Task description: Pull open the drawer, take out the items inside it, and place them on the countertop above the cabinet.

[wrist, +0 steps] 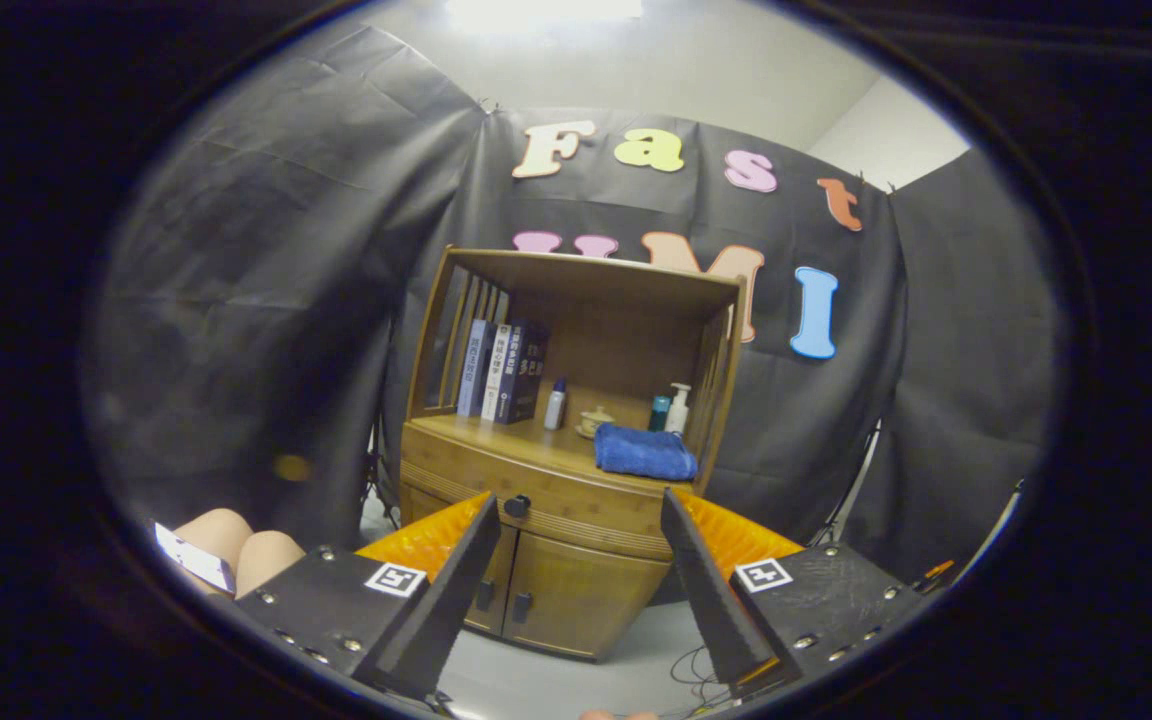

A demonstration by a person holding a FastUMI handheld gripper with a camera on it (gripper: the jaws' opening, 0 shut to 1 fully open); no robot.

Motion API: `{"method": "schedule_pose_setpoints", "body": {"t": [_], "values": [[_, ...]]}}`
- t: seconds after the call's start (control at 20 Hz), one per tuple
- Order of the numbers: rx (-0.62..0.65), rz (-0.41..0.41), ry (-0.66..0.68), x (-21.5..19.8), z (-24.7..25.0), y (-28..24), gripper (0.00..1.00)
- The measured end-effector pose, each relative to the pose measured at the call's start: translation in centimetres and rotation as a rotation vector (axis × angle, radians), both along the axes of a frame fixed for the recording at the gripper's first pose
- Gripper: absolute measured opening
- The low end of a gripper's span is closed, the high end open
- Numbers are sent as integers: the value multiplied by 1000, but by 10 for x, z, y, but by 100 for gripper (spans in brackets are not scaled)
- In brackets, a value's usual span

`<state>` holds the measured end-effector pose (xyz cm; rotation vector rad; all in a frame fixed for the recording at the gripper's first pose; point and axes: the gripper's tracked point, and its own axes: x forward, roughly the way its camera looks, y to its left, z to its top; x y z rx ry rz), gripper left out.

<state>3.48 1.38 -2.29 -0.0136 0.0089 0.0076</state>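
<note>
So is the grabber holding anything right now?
No, nothing. The gripper is open, its two fingers spread wide with only air between them. The curved brown wooden cabinet and its small dark drawer knob lie beyond them, untouched.

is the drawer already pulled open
No, the drawer sits flush in the cabinet, with the open gripper short of its knob.

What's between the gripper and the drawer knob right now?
Nothing visible. The gripper is open and holds off from the cabinet; the drawer knob sits on the closed drawer front just beside its left finger, with open air in between.
</note>
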Motion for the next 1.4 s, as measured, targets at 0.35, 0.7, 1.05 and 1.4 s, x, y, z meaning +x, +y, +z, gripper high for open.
{"method": "schedule_pose_setpoints", "body": {"t": [0.35,0.7,1.05,1.4], "values": [[22,17,10,96,-37,45,97],[50,10,35,187,-88,85,94],[47,-42,154,265,-156,104,85],[67,-112,169,305,-175,101,51]]}}
